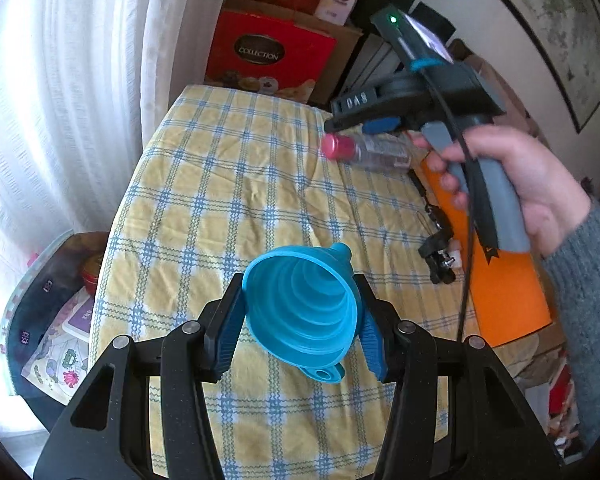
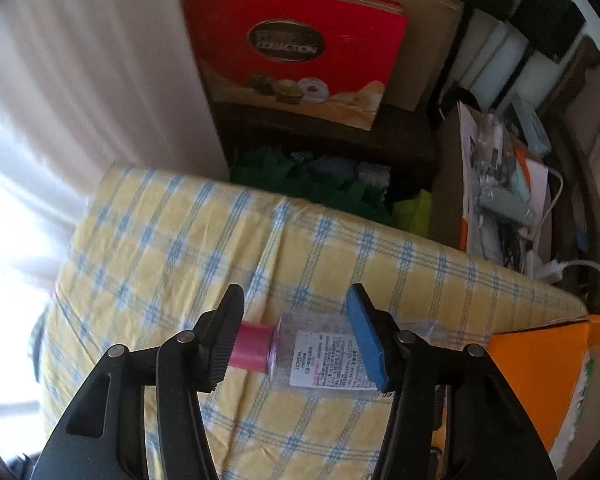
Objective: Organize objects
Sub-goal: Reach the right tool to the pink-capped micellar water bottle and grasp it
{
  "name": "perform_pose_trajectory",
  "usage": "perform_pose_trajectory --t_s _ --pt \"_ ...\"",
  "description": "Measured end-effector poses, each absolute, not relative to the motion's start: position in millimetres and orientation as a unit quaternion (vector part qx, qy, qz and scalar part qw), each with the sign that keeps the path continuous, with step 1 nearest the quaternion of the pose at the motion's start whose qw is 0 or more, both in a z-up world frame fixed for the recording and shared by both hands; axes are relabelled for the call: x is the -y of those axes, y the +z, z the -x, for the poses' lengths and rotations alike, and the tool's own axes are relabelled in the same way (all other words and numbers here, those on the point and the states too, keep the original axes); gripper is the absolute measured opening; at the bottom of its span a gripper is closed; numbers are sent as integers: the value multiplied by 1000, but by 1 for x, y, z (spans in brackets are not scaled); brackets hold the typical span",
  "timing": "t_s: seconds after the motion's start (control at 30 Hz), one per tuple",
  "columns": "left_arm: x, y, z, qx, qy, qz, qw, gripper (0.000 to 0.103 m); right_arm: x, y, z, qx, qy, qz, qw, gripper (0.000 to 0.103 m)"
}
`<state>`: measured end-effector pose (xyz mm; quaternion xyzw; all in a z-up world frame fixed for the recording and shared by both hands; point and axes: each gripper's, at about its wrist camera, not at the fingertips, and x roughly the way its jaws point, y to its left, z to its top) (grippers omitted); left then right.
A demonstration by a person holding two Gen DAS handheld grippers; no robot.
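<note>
The left gripper (image 1: 300, 312) pinches a blue collapsible funnel (image 1: 304, 308) between its blue pads, holding it in the air above the near half of the table with the wide mouth tipped toward the camera and the spout pointing away. Below it lies the yellow-and-blue checked tablecloth (image 1: 220, 184), bare in the middle.

The right gripper (image 2: 296, 336) is down over a small clear bottle (image 2: 320, 356) with a pink cap (image 2: 252, 346) and a white printed label. The bottle lies on its side near the far right edge of the table, just beside an orange box (image 2: 540, 372), cap pointing left. The jaws bracket it lengthwise — the left pad is at or just touching the cap end, the right pad stands near the base end with a sliver of cloth showing, so the jaws read as spread around the bottle, not yet pressing it. From the left wrist view the person's hand (image 1: 520, 184) grips the right tool's handle, and the bottle looks blurred beneath its fingers.

The step in hand seems to be picking up the bottle while the funnel waits. The next move calls for closing squarely on both ends — a smooth round cap and a light lying bottle could roll or squirt sideways if the pads meet off-centre. A black clamp-like part (image 1: 436, 256) lies at the table's right edge, clear of both tools.
</note>
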<state>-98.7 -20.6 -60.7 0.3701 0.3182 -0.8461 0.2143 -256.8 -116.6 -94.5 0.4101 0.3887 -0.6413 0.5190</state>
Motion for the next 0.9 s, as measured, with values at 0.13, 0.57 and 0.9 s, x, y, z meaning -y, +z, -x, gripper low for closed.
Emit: perform_pose_trajectory --t_s 0.13,0.57,0.9 --pt "17 -57 96 -320 -848 -364 214 48 93 -96 245 -411 -611 -413 536 55" --pt "1 -41 89 -312 -856 -356 206 48 5 -65 234 -388 -569 -459 561 55" --pt "-8 -32 86 -306 -860 -350 211 48 -22 -62 263 -314 -637 -500 495 66"
